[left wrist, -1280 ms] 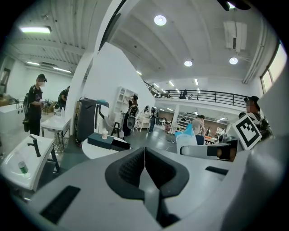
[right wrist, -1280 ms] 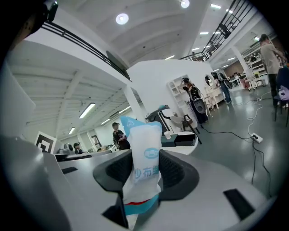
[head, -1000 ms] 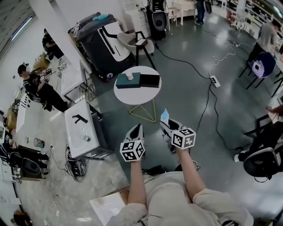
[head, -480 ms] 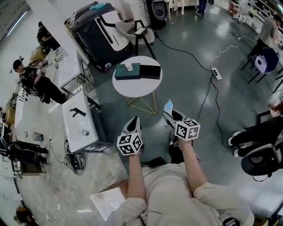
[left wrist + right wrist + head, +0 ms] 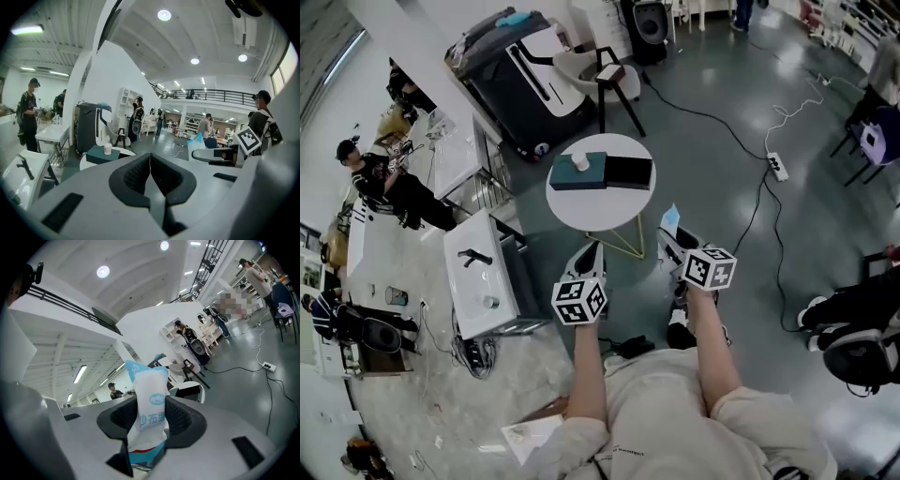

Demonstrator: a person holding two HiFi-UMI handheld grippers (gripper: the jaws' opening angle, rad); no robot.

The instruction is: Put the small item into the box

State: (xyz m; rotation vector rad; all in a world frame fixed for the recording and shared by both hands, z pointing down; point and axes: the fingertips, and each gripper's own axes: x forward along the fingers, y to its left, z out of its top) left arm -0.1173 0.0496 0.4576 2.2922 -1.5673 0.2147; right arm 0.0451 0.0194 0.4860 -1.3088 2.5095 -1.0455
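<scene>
At 1 o'clock, well short of table (image 5: 581, 202), pinching packet (image 5: 150, 413) low in right gripper (image 5: 151, 423); holding left gripper (image 5: 150, 174) closed, empty. Aiming for box (image 5: 629, 172) at 12. Risking losing limp packet in transit or snagging box rim, gripping only its lower half.

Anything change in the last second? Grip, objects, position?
The left gripper and right gripper came forward, closer to the round table; the view shifted with the person. Nothing was taken or let go. As before, the right gripper clamps the packet, the left is shut and empty, and the teal box and black box sit on the table.
</scene>
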